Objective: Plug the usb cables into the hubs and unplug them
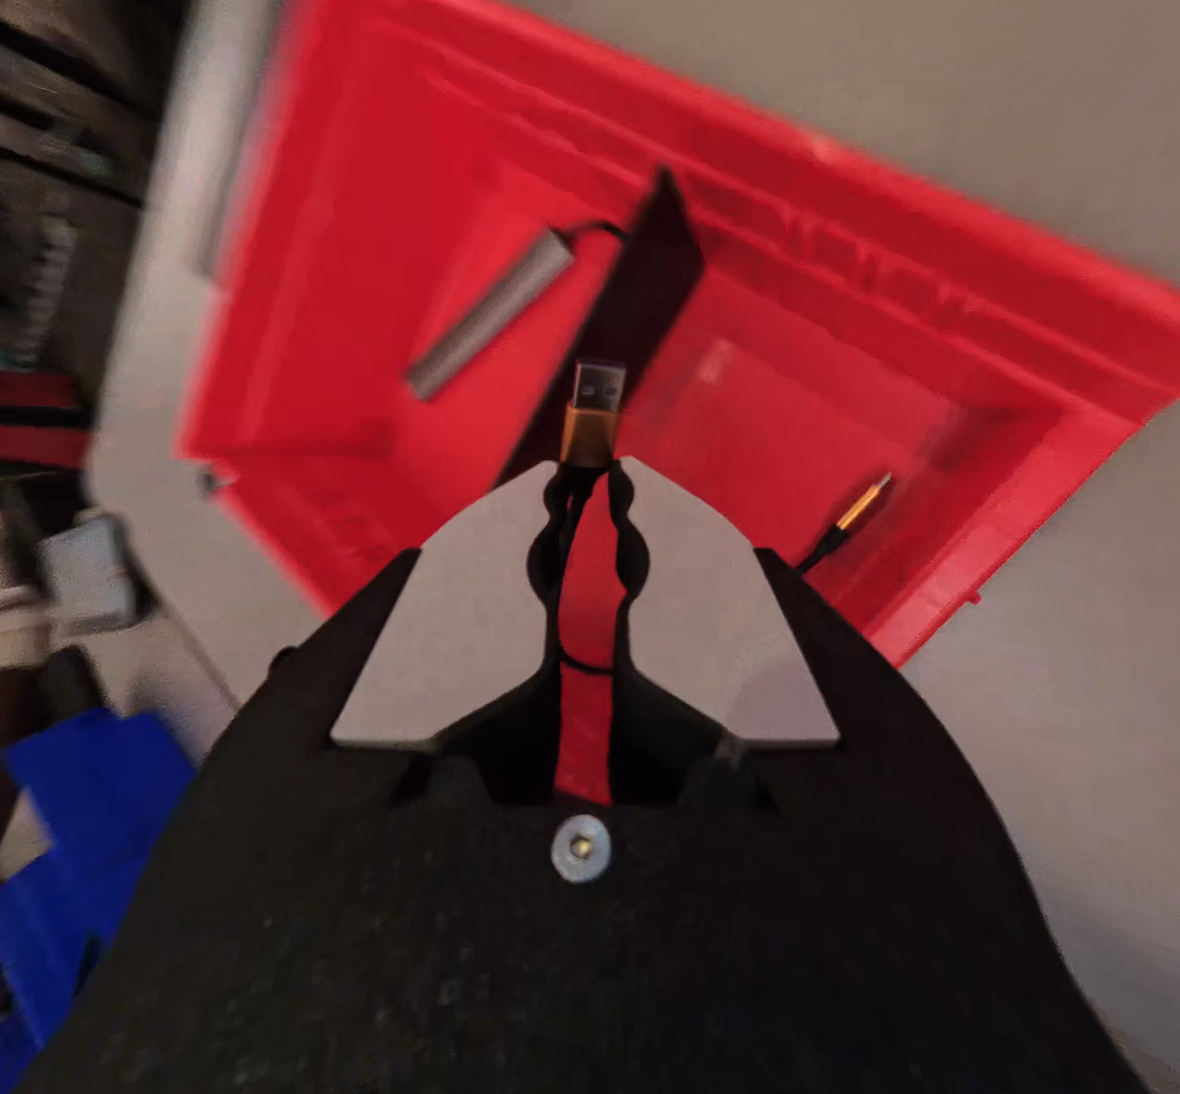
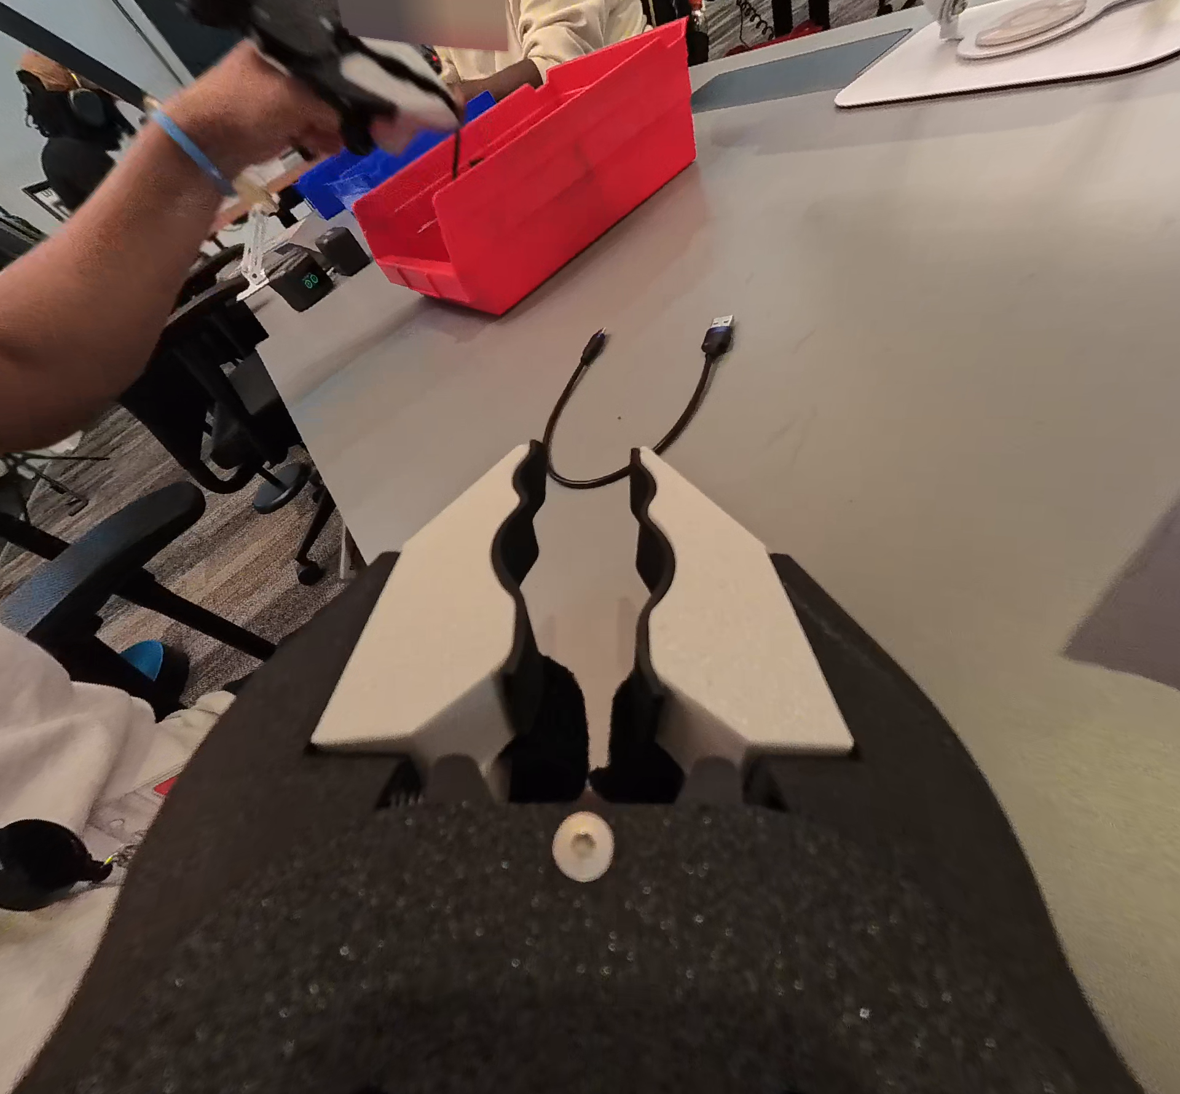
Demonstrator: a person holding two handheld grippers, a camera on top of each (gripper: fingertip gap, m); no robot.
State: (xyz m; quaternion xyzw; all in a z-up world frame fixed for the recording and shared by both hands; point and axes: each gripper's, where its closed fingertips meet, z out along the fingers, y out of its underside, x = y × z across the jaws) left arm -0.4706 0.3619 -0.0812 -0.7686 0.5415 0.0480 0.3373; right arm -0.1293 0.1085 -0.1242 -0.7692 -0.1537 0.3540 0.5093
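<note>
In the left wrist view, our left gripper [image 1: 586, 466] has its jaws pinched narrow on the black cord just behind an orange-sleeved USB plug [image 1: 592, 409], which points up at frame centre over the red bin [image 1: 798, 220]. Inside the bin we see a grey hub [image 1: 488, 315] at centre left, a black divider [image 1: 645, 297] beside it, and the cable's other small gold-tipped end [image 1: 862, 504] at right of centre. In the right wrist view, our right gripper [image 2: 586, 457] holds nothing, its jaws standing moderately apart low over the grey desk [image 2: 926, 361]. Just beyond them a black USB cable [image 2: 689, 418] lies curved on the desk at frame centre.
</note>
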